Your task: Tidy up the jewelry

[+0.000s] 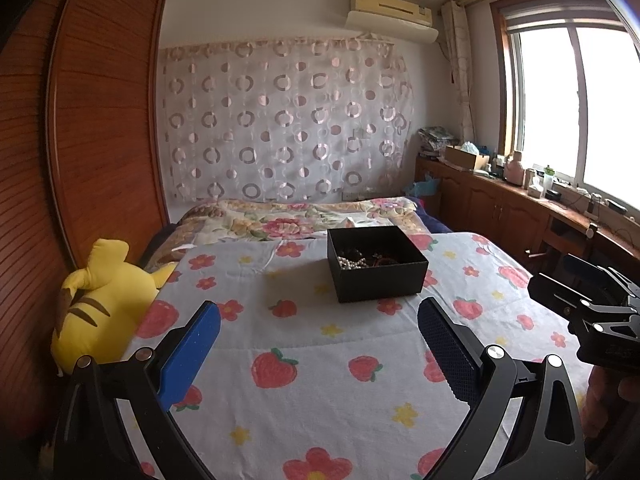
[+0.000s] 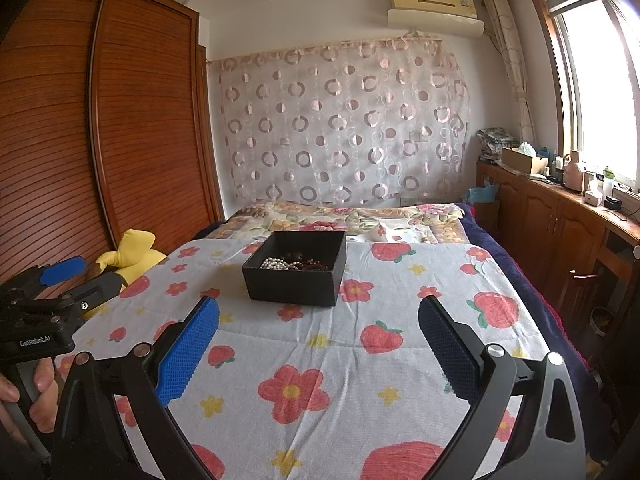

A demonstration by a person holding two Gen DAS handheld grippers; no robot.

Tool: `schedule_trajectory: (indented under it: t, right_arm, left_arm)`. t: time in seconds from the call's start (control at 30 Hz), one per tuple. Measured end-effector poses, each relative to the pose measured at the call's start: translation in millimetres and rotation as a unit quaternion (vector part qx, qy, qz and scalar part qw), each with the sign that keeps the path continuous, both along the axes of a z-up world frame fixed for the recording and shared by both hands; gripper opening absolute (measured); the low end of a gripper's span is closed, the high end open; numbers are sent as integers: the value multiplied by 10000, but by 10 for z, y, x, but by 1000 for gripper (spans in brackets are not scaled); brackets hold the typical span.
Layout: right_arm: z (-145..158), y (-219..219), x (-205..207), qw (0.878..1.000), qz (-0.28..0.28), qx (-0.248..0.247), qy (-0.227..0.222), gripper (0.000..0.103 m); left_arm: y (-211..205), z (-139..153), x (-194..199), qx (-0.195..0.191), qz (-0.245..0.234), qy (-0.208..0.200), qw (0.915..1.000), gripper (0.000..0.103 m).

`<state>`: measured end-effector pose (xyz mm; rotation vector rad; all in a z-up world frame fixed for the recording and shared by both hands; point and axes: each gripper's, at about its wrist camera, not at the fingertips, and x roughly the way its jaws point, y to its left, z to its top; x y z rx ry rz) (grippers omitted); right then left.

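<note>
A black open box (image 1: 376,266) sits on the strawberry-print sheet (image 1: 304,360) of the bed. It holds a white pearl strand (image 1: 352,263) and dark and red jewelry. It also shows in the right wrist view (image 2: 294,270), with the pearls (image 2: 276,264) inside. My left gripper (image 1: 320,320) is open and empty, a short way in front of the box. My right gripper (image 2: 319,316) is open and empty, also short of the box. Each gripper shows at the edge of the other's view.
A yellow plush toy (image 1: 100,300) lies at the bed's left edge beside a wooden wardrobe (image 1: 100,120). A floral quilt (image 1: 288,220) lies behind the box. Wooden cabinets (image 1: 500,204) with clutter run along the right under the window.
</note>
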<state>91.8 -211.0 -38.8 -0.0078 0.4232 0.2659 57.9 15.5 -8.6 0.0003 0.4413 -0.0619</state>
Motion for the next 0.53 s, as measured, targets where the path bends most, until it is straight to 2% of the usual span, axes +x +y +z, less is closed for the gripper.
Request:
schedule_trajectory:
  t: [0.53]
  right_arm:
    - [-9, -3, -7, 10000, -5, 4, -10, 101]
  left_arm:
    - [-10, -2, -22, 4, 19, -7, 10000, 95]
